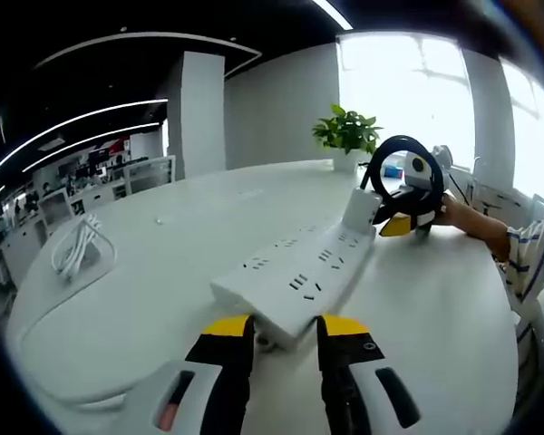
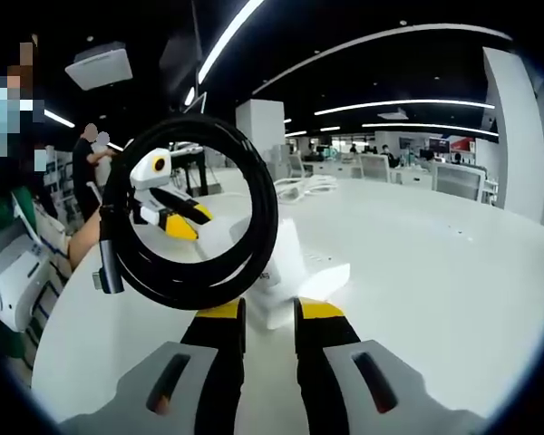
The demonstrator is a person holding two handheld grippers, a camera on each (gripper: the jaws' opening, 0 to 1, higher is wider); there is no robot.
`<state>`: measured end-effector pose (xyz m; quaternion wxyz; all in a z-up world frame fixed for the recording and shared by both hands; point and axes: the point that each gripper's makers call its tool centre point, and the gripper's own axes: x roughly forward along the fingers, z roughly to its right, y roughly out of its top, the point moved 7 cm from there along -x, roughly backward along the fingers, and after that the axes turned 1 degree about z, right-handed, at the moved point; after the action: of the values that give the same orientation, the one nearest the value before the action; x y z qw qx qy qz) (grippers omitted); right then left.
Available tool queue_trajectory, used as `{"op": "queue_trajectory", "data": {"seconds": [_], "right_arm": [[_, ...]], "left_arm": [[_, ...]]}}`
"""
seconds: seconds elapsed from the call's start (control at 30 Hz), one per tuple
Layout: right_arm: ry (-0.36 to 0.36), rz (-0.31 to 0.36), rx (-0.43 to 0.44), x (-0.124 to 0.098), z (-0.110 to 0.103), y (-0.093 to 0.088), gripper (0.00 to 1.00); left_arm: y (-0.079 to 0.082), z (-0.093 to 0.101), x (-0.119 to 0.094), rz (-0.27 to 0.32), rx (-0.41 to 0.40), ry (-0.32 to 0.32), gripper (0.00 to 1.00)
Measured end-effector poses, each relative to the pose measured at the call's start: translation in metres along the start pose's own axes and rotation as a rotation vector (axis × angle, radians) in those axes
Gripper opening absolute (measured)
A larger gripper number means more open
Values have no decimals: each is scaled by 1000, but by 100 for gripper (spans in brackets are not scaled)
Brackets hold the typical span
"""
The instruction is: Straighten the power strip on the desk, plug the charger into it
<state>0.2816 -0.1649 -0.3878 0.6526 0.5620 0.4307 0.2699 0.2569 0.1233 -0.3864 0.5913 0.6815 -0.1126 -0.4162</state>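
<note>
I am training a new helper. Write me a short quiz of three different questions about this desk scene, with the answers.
1. True or false: the right gripper holds the white charger at the far end of the power strip.
2. What colour is the coiled cable that hangs on the charger? A) white B) black C) yellow
3. Fill in: in the left gripper view, a potted ____ stands on the desk behind the charger.

Key: 1 true; 2 B; 3 plant.
</note>
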Motion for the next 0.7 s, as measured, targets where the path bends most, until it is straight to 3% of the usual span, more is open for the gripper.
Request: {"op": "queue_trajectory", "data": {"seconds": [0.4,0.7], "right_arm": [[-31,-5,-21,0,4,0,17],[-45,-4,-18,0,7,0,17]], "left_arm": [[-1,-1,5,24,-36,6,29],[1,-1,11,24,12,43,30]]}}
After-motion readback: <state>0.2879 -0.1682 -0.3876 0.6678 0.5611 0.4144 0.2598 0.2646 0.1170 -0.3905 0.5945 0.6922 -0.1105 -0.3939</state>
